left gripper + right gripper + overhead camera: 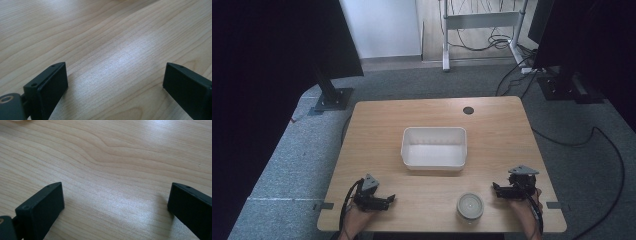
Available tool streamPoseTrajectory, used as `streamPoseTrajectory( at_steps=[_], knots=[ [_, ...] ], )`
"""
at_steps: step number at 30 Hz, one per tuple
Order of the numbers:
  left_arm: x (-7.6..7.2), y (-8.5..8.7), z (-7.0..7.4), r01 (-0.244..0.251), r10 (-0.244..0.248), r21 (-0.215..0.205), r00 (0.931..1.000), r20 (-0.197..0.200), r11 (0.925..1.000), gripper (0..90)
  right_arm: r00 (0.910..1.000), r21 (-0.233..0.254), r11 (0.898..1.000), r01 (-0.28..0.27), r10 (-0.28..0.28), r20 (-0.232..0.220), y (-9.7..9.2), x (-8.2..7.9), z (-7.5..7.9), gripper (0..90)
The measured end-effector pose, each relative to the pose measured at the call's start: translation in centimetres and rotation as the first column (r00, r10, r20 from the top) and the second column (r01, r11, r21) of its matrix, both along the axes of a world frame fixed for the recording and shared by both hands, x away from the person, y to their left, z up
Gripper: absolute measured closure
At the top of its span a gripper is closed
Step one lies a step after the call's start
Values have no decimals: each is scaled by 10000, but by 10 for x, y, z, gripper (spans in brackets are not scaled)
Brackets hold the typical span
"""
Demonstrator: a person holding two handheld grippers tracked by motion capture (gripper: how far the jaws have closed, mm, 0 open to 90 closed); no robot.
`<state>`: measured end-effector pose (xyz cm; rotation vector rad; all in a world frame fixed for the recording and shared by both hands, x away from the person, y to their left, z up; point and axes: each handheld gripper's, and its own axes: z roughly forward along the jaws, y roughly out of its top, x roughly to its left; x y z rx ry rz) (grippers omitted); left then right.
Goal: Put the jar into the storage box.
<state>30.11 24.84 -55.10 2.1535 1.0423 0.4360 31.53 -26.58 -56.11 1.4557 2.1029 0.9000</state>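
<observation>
Jar (pixel 470 207) placement defines the layout: it stands upright at the near edge of the table (pixel 377 120), right of centre, apparently staged within reach of either hand.

Table: wooden, with a cable hole (pixel 468 110) at the far edge.

Bin (pixel 434 148): white, rectangular, nothing visible inside, at the table centre, far of the jar and apart from it. Judged role: a receptacle placed where both hands can reach it.

Left tongs (pixel 388 199): at the near left edge, held low over the table, jaws pointing right toward the jar. Jaws stand wide apart with nothing between them; the left gripper view shows bare wood in the gap.

Right tongs (pixel 496 190): at the near right edge, jaws pointing left toward the jar. Jaws likewise wide apart and holding nothing.

Jar relative to tongs: between the two, near the right tongs and touching neither; the left tongs are well apart from it. The right tongs look better placed for a first grasp.
</observation>
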Motion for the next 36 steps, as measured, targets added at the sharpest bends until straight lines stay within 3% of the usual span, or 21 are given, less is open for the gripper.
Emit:
streamPoseTrajectory(
  at_steps=[21, 36],
  knots=[
    [-14, -9, 13, 569, -561, -392, 9982, 219, 9976, 22, 10000, 6, 10000, 34, -34, -1, 0, 0, 0, 2],
    [-25, -24, 25, 1271, -1244, -592, 9911, 478, 9901, 27, 10000, 8, 10000, 32, -32, -1, 0, 0, 0, 2]
  ],
)
